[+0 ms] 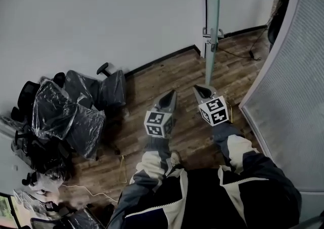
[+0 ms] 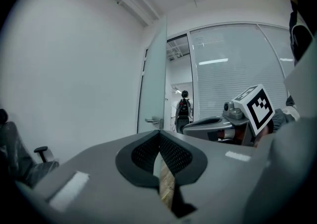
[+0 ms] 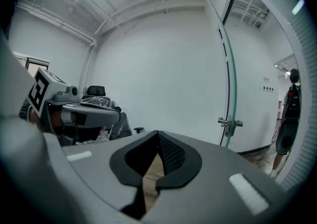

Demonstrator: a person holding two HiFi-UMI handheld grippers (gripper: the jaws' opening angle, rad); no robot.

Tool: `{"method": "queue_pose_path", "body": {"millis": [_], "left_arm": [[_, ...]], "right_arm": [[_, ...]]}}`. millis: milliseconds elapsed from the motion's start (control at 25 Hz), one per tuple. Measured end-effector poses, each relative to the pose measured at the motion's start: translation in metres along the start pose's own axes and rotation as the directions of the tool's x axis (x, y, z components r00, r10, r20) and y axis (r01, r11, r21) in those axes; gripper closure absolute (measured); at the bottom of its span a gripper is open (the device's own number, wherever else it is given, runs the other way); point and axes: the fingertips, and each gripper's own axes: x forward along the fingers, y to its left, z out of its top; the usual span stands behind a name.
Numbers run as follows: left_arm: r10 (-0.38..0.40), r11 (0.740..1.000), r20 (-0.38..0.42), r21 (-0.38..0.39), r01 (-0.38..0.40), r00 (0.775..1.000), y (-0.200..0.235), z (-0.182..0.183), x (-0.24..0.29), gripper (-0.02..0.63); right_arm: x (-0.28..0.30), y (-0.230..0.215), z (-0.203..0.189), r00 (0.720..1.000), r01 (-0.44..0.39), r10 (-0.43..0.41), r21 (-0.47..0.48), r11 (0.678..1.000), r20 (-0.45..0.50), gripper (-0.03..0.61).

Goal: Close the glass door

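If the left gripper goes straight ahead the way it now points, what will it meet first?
Most likely the glass door, on its face near the handle: both sit just above the left gripper's shut jaws in its own view. Depth is unclear, so the spot is a guess.

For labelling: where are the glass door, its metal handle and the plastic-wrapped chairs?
Green-edged glass door [image 1: 214, 0]: head view, its upright edge.
Silver metal lever handle [image 1: 212, 35]: head view, its middle.
Plastic-wrapped black office chairs [image 1: 53, 109]: head view, one backrest.
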Motion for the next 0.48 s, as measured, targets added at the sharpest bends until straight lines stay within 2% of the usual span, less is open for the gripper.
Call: {"method": "queue_pose_path", "body": {"millis": [200, 360, 480], "left_arm": [[-0.077, 0.997, 0.027, -0.022, 0.078, 0.997, 0.043, 0.014, 0.044, 0.614], [-0.185, 0.983, 0.028, 0.015, 0.185, 0.982, 0.066, 0.02, 0.07, 0.615], [-0.201, 0.979, 0.02, 0.023, 0.201, 0.979, 0.086, 0.023, 0.082, 0.615]], "right_arm": [[0.045, -0.031, 0.026, 0.994, 0.105, -0.105, 0.001, 0.994, 0.003, 0.575], [0.075, -0.048, 0.041, 0.983, 0.183, -0.183, 0.001, 0.983, 0.001, 0.575], [0.09, -0.055, 0.039, 0.976, 0.219, -0.218, 0.003, 0.976, -0.015, 0.575]]}}
